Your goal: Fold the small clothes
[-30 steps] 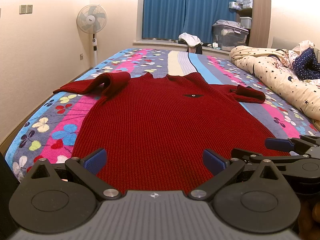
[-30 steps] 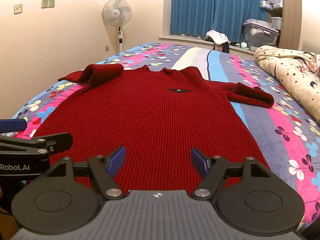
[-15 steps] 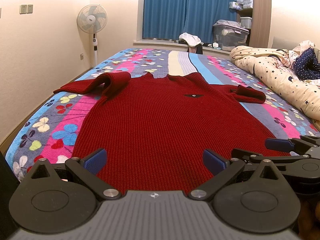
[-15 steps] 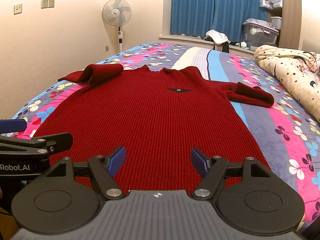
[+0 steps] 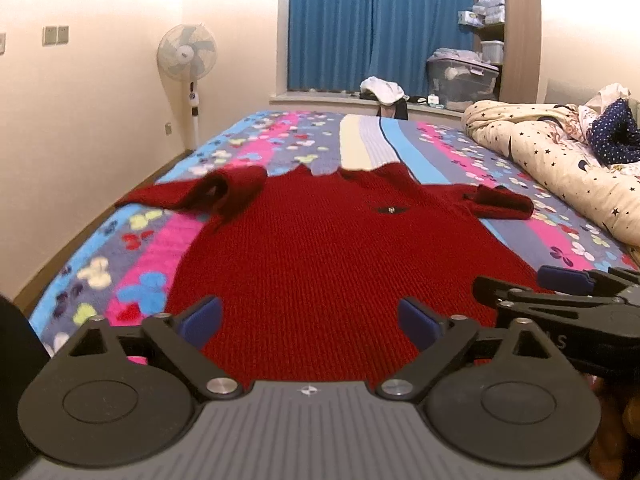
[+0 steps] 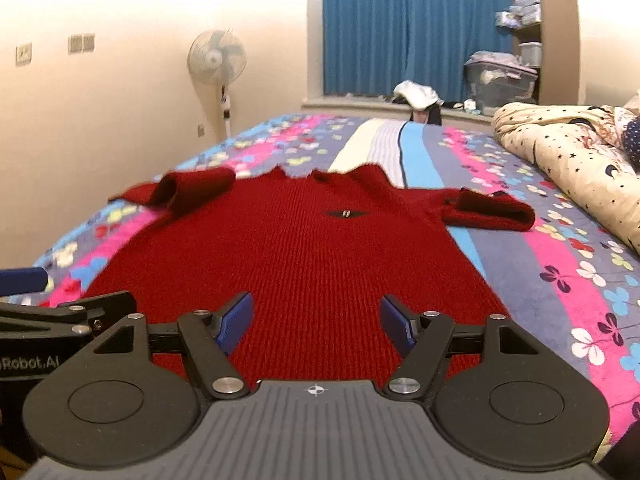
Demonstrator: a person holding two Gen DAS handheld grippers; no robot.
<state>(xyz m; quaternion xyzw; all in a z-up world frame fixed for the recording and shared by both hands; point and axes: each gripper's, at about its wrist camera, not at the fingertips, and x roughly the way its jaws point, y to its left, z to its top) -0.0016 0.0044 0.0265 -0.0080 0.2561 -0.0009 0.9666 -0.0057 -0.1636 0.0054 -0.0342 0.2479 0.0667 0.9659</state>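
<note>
1. Was a bedroom: blue curtains [image 5: 380, 28], standing fan [image 5: 187, 53], floral bedspread [image 5: 152, 236].
2. Lay flat across the bedspread, hem nearest the cameras: red knit sweater [image 5: 332, 264], sleeves bunched at either shoulder.
3. Looked soft, limp and moderately weighty; likely to sag and stretch if lifted by one point, so best pinched at the two hem corners.
4. Hovered just above the hem, empty, jaws closing yet wide apart: left gripper [image 5: 310, 320].
5. Hovered likewise, closing slightly, nothing pinched: right gripper [image 6: 316, 322].
</note>
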